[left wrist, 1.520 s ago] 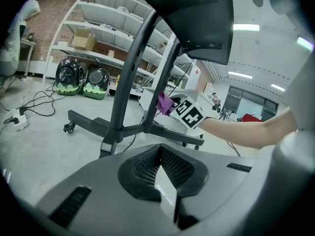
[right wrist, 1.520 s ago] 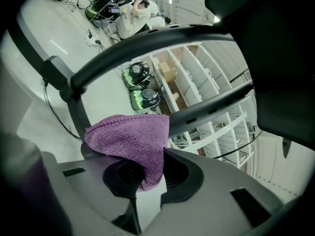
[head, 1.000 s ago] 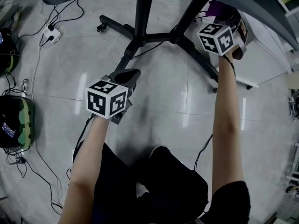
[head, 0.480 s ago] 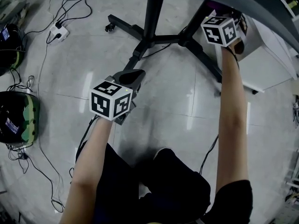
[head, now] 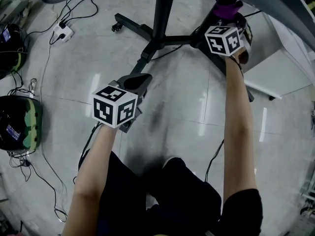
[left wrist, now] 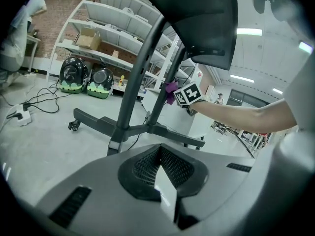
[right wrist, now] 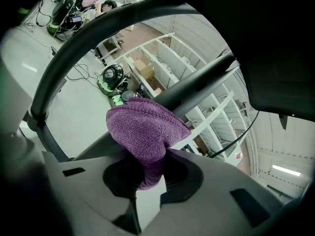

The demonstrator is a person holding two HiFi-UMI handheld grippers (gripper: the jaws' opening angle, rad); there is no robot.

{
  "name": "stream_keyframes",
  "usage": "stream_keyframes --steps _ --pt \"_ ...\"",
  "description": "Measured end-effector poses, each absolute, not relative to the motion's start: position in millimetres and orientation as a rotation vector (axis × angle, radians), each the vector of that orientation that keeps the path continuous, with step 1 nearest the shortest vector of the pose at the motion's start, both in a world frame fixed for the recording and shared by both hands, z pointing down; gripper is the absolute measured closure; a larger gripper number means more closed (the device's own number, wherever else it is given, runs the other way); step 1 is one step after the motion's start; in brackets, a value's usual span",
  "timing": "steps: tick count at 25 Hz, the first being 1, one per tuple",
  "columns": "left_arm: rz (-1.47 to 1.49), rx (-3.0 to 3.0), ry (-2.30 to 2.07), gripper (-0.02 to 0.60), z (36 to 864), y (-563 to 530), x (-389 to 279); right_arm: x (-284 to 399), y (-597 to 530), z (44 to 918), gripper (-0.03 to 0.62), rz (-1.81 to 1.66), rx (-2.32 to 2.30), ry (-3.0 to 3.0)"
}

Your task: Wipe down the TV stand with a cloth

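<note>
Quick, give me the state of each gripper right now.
Left gripper: closed, nothing between the jaws.
Right gripper: closed on the purple cloth.

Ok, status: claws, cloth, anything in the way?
Right claw shut on purple cloth, cloth against TV stand post. Left claw shut, empty, low over floor. Power strip on floor, left of base.

TV stand [head: 163,14] at top centre, its legs spread over the floor [head: 64,82]. The right gripper [right wrist: 147,173] holds a cloth [right wrist: 145,129] against the stand's right upright. The left gripper [left wrist: 161,154] hangs nearer the person, just before the front-left leg. A power strip [head: 61,32] lies behind and left of the stand; a cabinet [head: 278,70] stands to its right.
</note>
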State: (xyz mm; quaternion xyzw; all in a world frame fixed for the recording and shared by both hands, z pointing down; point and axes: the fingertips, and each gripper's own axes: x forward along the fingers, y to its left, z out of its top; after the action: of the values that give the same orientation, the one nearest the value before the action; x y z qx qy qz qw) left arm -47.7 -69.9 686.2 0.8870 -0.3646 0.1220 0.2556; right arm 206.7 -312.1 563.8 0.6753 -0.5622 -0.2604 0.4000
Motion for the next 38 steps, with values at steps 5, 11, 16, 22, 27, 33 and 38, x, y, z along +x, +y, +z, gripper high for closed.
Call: stream_keyframes --steps 5,11,16,22,27,33,38 --pt "0.349 2.394 -0.99 0.575 693.2 -72.4 -47.2 206.0 -312.8 597.0 0.517 -0.591 1.69 -1.458" --pt "0.376 2.383 -0.985 0.575 701.7 -74.5 -42.2 204.2 -311.4 643.6 0.517 -0.518 1.667 -1.485" --pt "0.389 2.375 -0.984 0.575 708.7 -79.2 -38.3 201.5 -311.1 686.0 0.517 -0.444 1.658 -1.511" --pt "0.386 2.379 -0.967 0.575 711.2 -77.8 -33.6 201.1 -305.4 718.5 0.517 -0.408 1.621 -1.503" --pt "0.387 2.372 -0.977 0.575 713.0 -79.7 -38.4 197.3 -302.6 743.7 0.517 -0.397 1.552 -1.487" --pt "0.371 2.379 -0.986 0.575 708.1 -78.0 -43.7 192.5 -293.8 741.1 0.517 -0.363 1.562 -1.536" --pt "0.351 2.388 -0.994 0.575 700.0 -73.7 -54.0 177.2 -268.7 716.9 0.517 -0.38 1.613 -1.621"
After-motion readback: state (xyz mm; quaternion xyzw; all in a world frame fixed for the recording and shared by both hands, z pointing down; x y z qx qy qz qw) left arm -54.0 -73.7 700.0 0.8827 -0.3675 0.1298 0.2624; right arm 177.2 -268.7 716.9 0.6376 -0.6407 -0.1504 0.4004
